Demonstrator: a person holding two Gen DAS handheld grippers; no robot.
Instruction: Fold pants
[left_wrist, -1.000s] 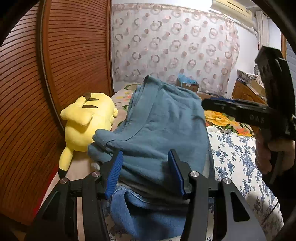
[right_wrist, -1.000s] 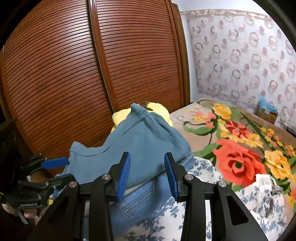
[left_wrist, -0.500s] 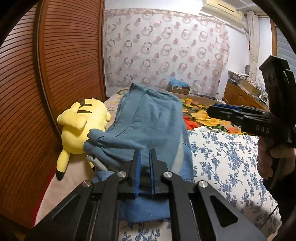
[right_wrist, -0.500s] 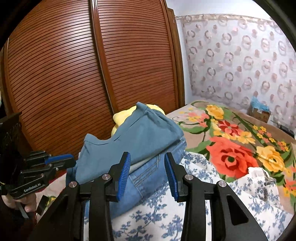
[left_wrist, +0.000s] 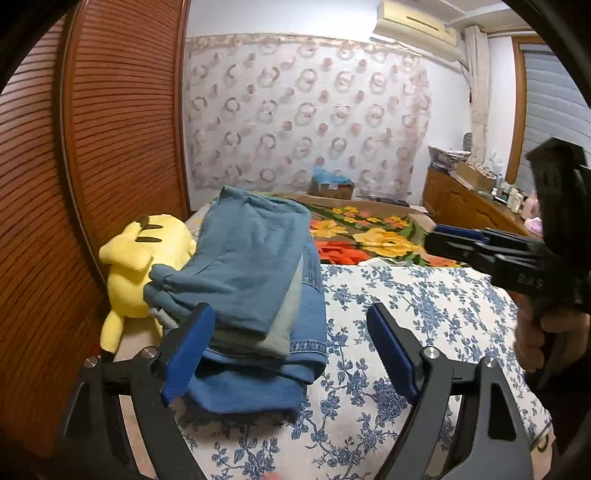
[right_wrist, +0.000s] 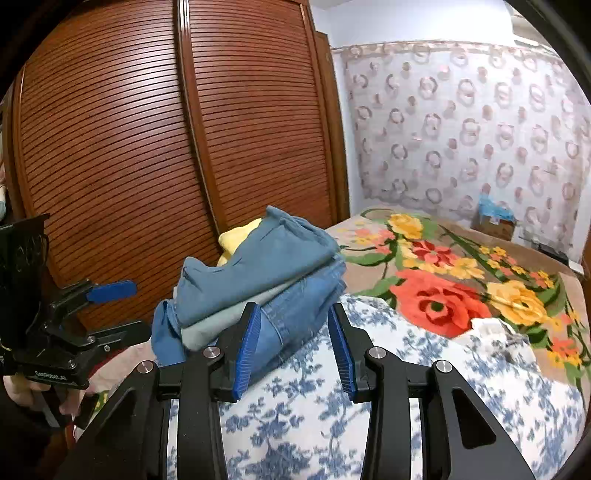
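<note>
A stack of folded pants lies on the bed. The top pair is teal-blue (left_wrist: 251, 266), over a grey-green layer and blue jeans (left_wrist: 258, 384). The stack also shows in the right wrist view (right_wrist: 266, 266). My left gripper (left_wrist: 291, 347) is open and empty, its left finger beside the stack's near left edge. My right gripper (right_wrist: 295, 347) is open and empty, just in front of the stack's jeans. Each gripper shows in the other's view, the right one (left_wrist: 491, 251) and the left one (right_wrist: 96, 306).
A yellow plush toy (left_wrist: 140, 266) lies left of the stack against the wooden slatted wardrobe doors (right_wrist: 147, 147). A blue-flowered white sheet (left_wrist: 406, 332) covers the near bed, a bright floral blanket (right_wrist: 461, 280) the far part. A dresser (left_wrist: 465, 210) stands at right.
My left gripper shut half a second ago and has opened wide again, drawing back from the stack. Both cameras have pulled back and up. The stack lies still.
</note>
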